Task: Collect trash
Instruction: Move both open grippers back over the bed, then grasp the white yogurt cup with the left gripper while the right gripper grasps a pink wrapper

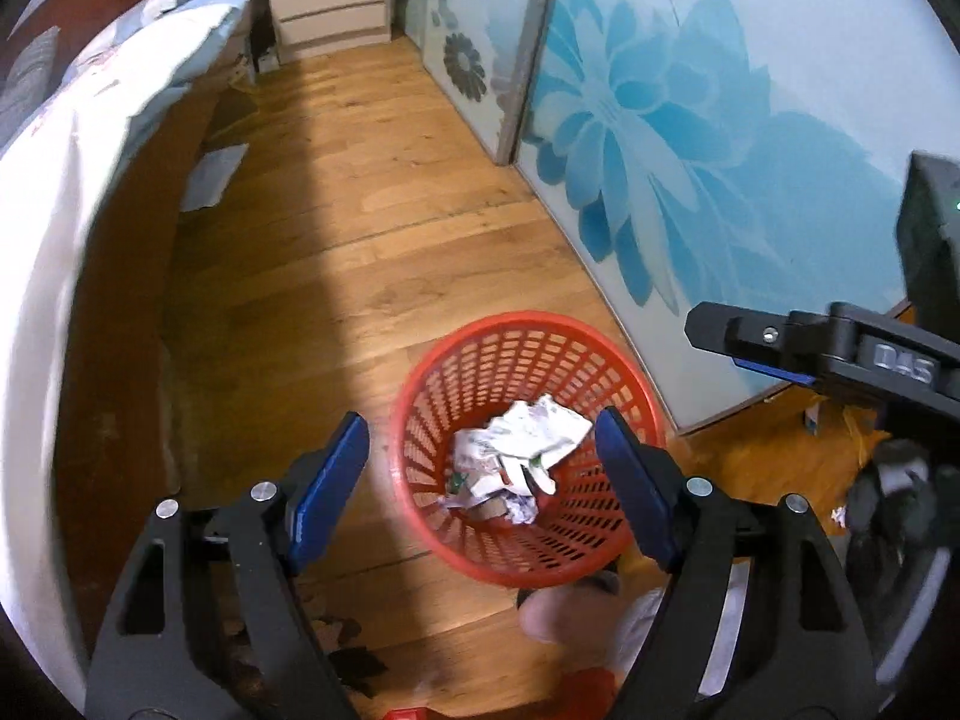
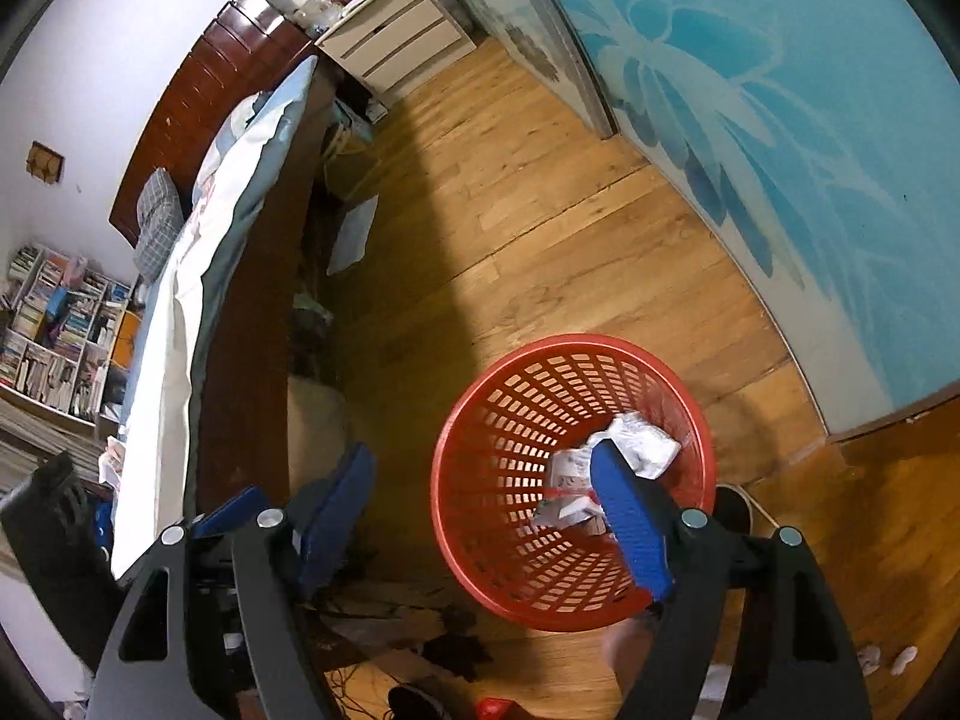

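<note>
A wood floor [image 1: 372, 252] is being shown between a bed [image 1: 72, 138] and a flowered door [image 1: 690, 138]. A red basket [image 1: 438, 372] is standing on it near the door, with crumpled paper [image 1: 522, 438] lying inside. The left claw [image 1: 480, 480] and right claw [image 2: 486, 510] are being held wide apart above the basket, nothing being gripped by either
</note>
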